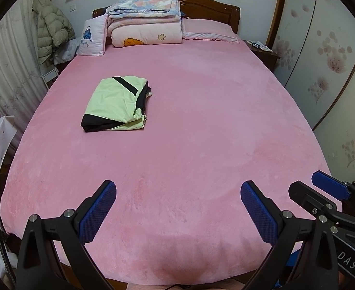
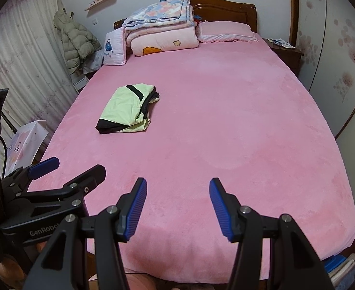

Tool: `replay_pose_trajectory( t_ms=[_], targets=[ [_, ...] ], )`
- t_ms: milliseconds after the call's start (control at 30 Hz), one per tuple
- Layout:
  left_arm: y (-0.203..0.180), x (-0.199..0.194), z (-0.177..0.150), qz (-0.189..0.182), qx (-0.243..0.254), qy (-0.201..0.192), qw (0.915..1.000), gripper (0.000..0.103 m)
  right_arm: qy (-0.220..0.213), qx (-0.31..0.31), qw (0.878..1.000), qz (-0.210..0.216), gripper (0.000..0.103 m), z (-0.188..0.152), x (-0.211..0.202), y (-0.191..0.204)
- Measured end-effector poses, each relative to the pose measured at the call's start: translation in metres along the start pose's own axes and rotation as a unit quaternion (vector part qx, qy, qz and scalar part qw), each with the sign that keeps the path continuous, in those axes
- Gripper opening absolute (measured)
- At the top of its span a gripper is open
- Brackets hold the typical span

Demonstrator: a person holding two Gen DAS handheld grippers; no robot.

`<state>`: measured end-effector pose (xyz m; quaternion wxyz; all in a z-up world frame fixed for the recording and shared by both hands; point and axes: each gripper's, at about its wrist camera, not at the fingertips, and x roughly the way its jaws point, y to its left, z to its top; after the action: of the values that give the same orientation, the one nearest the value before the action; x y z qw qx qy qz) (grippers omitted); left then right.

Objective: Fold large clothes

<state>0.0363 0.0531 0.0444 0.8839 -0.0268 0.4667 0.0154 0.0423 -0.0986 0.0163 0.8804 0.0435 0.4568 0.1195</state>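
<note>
Pink bed (image 1: 201, 133), quilts (image 1: 146, 21) stacked at headboard. Folded green-black garment (image 1: 115, 105) lies on bed's left half, well apart from both grippers. Left gripper (image 1: 178, 207) and right gripper (image 2: 177, 205) spread wide, empty, over foot edge.

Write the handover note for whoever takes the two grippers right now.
Left gripper: open, holding nothing, above the near end of the bed.
Right gripper: open, holding nothing, beside the left one over the same near edge.
The green and black garment lies as a folded bundle on the left half of the bed, apart from both grippers. Folded quilts and pillows are at the headboard.
Done: that garment looks folded.
Left: no other unfolded garment is in view; probably check its loose right edge, then fetch the next.
</note>
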Motion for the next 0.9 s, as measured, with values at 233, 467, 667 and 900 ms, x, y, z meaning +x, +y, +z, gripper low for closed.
replay_pose_trajectory(
  t_ms=[233, 467, 667, 900],
  targets=[
    [-0.003, 0.006, 0.004, -0.003, 0.000, 0.013, 0.9999, 0.102, 0.011, 0.006, 1.000, -0.004, 0.054, 0.000, 0.003, -0.002],
    [-0.007, 0.011, 0.005, -0.010, 0.004, 0.023, 0.9997, 0.102, 0.016, 0.010, 1.000, -0.011, 0.054, 0.001, 0.002, -0.005],
    [-0.006, 0.015, 0.003, -0.013, 0.002, 0.032, 0.9994, 0.102, 0.023, 0.017, 1.000, -0.010, 0.054, -0.001, 0.004, -0.005],
    [-0.005, 0.016, 0.003, -0.010, 0.001, 0.033, 0.9994, 0.102, 0.024, 0.017, 1.000, -0.009, 0.054, -0.001, 0.004, -0.004]
  ],
)
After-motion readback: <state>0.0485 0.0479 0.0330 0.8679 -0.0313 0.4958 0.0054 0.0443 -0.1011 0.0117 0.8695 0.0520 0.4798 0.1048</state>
